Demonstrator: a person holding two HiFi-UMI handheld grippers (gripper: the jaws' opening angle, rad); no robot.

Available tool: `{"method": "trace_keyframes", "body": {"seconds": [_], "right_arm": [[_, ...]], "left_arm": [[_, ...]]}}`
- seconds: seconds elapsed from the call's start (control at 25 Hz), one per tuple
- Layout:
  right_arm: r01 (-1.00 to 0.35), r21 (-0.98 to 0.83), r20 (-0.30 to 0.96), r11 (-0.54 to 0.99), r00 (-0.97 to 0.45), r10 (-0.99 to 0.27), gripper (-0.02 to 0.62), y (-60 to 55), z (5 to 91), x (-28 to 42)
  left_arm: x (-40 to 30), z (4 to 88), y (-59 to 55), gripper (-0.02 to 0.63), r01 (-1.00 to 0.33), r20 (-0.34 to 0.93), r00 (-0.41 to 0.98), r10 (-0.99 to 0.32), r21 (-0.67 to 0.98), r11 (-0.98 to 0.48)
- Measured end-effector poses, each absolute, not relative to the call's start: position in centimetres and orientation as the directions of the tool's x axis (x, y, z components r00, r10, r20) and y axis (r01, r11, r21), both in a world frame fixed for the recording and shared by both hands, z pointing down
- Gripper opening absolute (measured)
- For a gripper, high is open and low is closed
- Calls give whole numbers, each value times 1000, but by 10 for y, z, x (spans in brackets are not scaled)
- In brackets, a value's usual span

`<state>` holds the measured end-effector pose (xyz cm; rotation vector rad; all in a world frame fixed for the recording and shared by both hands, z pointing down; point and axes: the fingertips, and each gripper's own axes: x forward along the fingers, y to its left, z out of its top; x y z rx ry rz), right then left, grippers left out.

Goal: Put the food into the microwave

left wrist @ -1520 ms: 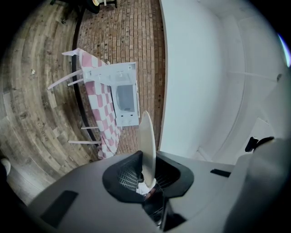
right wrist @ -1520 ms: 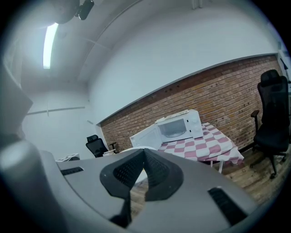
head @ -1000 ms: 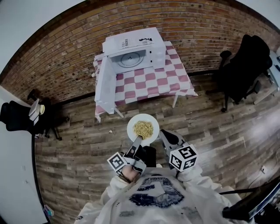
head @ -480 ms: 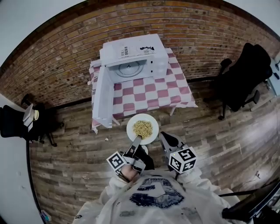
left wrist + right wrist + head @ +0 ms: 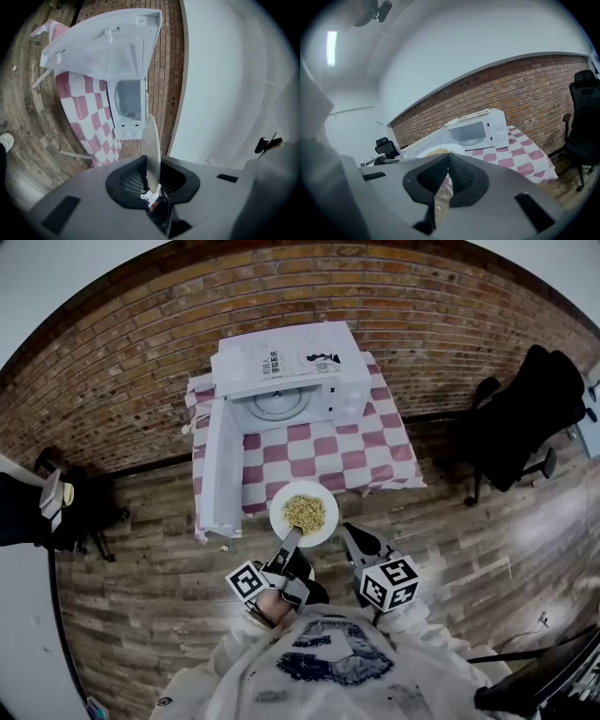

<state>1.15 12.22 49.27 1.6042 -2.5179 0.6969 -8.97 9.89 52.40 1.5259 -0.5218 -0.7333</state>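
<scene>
Left gripper (image 5: pixel 292 538) pinches the near rim of the plate (image 5: pixel 325 505); in the left gripper view the plate (image 5: pixel 151 140) stands edge-on between the pads, gripped on both faces. Right gripper (image 5: pixel 349 532) is pressed together with nothing in it, its tips meeting in its own view (image 5: pixel 447 155), just beside the plate on the right and apart from it. Plate is round, white and smooth, and carries a loose yellow heap of noodles (image 5: pixel 305 513) at its middle. It is held in the air, and in the head view it overlaps the near edge of the table (image 5: pixel 361 460). Table is covered by a pink-and-white checked cloth that hangs over its edges. Microwave (image 5: pixel 291 362) is a white box at the far end of the table against the brick wall (image 5: pixel 122 362). Its door (image 5: pixel 221 474) is swung fully open to the left, reaching out to the table's near edge; the door's free end is just left of the plate. Cavity (image 5: pixel 278 401) is open, with a round turntable visible inside. Between plate and cavity lies only bare cloth. Floor (image 5: pixel 141 587) is wood plank. A black chair (image 5: pixel 525 413) stands well apart on the right.
</scene>
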Motion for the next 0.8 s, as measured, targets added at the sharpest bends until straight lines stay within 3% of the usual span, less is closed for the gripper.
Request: {"method": "trace_keyframes", "body": {"seconds": [0.8], "right_arm": [[-896, -342, 288, 282, -386, -876, 14, 28, 487, -4]], "left_arm": [[-97, 519, -5, 63, 118, -157, 750, -643, 988, -104]]}}
